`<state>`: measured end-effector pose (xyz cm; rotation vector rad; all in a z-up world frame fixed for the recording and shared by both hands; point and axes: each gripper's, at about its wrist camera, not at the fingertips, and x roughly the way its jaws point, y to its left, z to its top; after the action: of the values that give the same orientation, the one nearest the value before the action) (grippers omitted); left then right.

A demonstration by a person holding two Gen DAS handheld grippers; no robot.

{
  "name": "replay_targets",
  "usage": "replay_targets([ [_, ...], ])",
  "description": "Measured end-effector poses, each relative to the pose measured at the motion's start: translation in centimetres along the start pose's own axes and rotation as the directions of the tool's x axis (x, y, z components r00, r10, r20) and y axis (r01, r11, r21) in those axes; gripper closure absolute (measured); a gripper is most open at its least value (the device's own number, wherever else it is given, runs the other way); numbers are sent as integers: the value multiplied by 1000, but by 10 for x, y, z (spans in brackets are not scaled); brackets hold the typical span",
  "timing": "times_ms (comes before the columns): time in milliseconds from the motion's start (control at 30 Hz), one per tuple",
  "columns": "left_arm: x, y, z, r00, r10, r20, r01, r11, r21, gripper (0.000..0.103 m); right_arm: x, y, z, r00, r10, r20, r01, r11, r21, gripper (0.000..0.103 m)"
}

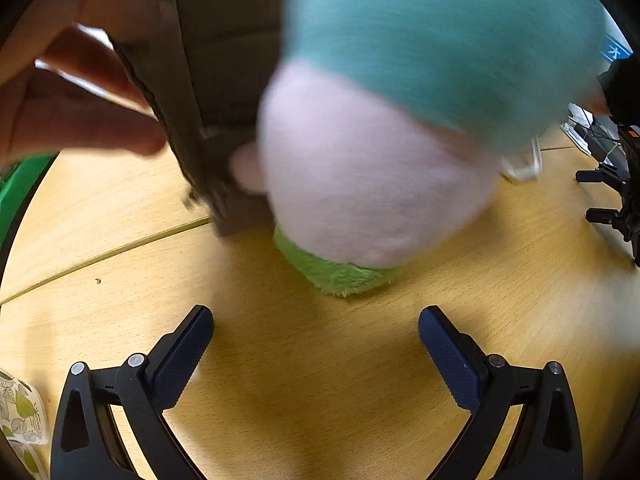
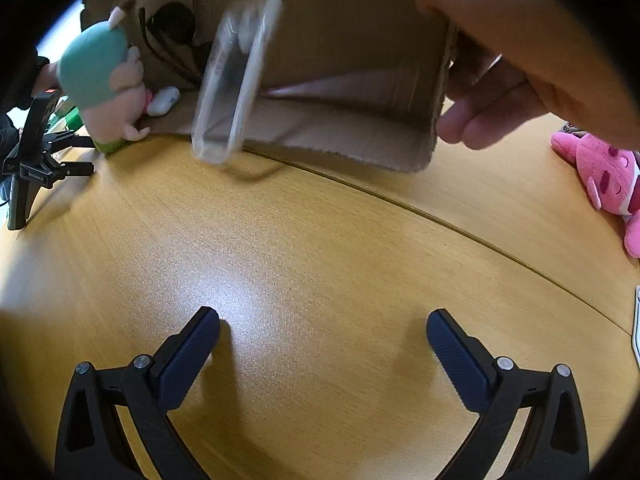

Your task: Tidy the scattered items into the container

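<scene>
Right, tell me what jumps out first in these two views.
A cardboard box, tipped on its side and gripped at its edge by a bare hand, spills a clear plastic case towards the wooden table. A teal-headed plush doll fills the left wrist view; both grippers gape empty.

We see a tipped brown cardboard box [image 2: 344,80] on the wooden table [image 2: 304,248], teal-capped plush doll [image 2: 104,80] at its left, pink plush rabbit [image 2: 604,176] right.

Teal-headed, pale pink, green-based plush doll [image 1: 372,152]; brown cardboard box [image 2: 340,60]; bright pink plush [image 2: 604,176]; yellow woodgrain table [image 2: 320,260].
</scene>
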<state>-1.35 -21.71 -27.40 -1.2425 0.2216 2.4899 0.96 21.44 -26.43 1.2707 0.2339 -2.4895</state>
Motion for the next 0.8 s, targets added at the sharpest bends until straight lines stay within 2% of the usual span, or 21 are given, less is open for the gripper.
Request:
replay_targets([
  [800,-4,1,-4,1000,-1,0,1,1000,0,0,2,4,2,1000,-2,2,2,1000,2,0],
])
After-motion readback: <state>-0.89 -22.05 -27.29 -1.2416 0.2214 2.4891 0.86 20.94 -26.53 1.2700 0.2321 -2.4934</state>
